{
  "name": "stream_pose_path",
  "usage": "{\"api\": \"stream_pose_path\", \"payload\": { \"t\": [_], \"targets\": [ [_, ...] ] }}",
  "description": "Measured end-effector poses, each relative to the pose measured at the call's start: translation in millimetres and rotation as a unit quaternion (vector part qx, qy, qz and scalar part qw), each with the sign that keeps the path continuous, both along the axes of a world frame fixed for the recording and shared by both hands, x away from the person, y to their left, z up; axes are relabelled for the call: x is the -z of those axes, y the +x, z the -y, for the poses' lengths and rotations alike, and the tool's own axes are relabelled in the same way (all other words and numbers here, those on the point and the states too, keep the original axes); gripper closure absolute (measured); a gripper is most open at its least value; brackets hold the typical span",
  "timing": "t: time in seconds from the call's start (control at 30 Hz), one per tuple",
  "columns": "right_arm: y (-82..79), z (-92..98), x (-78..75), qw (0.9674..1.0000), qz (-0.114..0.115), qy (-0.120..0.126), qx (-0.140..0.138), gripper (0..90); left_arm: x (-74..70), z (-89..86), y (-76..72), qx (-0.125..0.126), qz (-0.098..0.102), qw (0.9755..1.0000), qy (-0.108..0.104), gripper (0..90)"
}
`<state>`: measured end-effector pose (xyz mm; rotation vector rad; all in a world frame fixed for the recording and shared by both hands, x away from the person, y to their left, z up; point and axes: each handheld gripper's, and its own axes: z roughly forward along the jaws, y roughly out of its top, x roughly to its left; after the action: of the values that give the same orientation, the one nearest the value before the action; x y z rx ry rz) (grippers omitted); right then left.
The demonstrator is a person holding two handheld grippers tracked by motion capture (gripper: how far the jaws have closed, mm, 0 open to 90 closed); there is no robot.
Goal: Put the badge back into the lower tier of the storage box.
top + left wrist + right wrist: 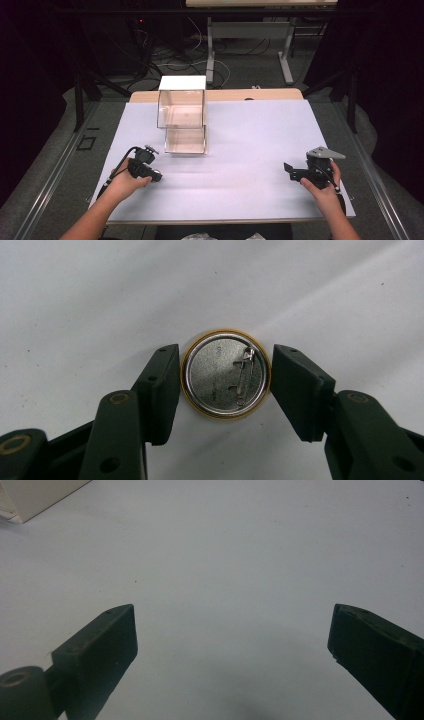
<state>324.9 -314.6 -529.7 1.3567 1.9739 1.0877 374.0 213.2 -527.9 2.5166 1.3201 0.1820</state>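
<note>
A round pin badge (220,374) with a gold rim shows its silver back and safety pin. It sits between the two black jaws of my left gripper (226,376), whose pads press on its left and right edges, so the gripper is shut on it. White table sheet lies behind the badge; whether the badge rests on it I cannot tell. In the high view the left gripper (156,175) is at the front left of the sheet. My right gripper (290,171) is at the front right. Its jaws (232,630) stand wide open over bare sheet.
A clear box (182,108) with a white top stands on the white sheet (240,140) at the back left of centre, with a lower clear part (185,141) in front of it. Its corner (35,497) appears in the right gripper view. Dark floor and table legs lie beyond.
</note>
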Motion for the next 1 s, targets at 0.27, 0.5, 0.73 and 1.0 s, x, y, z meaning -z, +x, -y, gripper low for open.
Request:
{"api": "stream_pose_path", "payload": {
  "t": [0.27, 0.5, 0.73, 1.0],
  "targets": [
    [0.0, 0.2, 0.0, 1.0, 0.0, -0.001, 0.001, 5.5, -0.9, -3.1, 0.5, -0.008, 0.006, 0.9999, -0.007, 46.5],
    [-0.2, 0.1, -0.2, 1.0, -0.001, 0.001, 0.002, 5.5, -3.2, -5.3, 0.7, -0.015, 0.015, 0.9996, -0.018, 46.5],
    [-0.2, 0.6, -0.2, 1.0, 0.0, -0.001, 0.002, 5.5, -5.0, -6.0, 0.2, -0.023, 0.021, 0.999, -0.032, 46.5],
    [-0.6, 1.0, -0.4, 1.0, -0.001, -0.002, 0.001, 5.5, -6.4, -10.2, -1.2, -0.036, 0.026, 0.9979, -0.047, 46.5]
  ]
}}
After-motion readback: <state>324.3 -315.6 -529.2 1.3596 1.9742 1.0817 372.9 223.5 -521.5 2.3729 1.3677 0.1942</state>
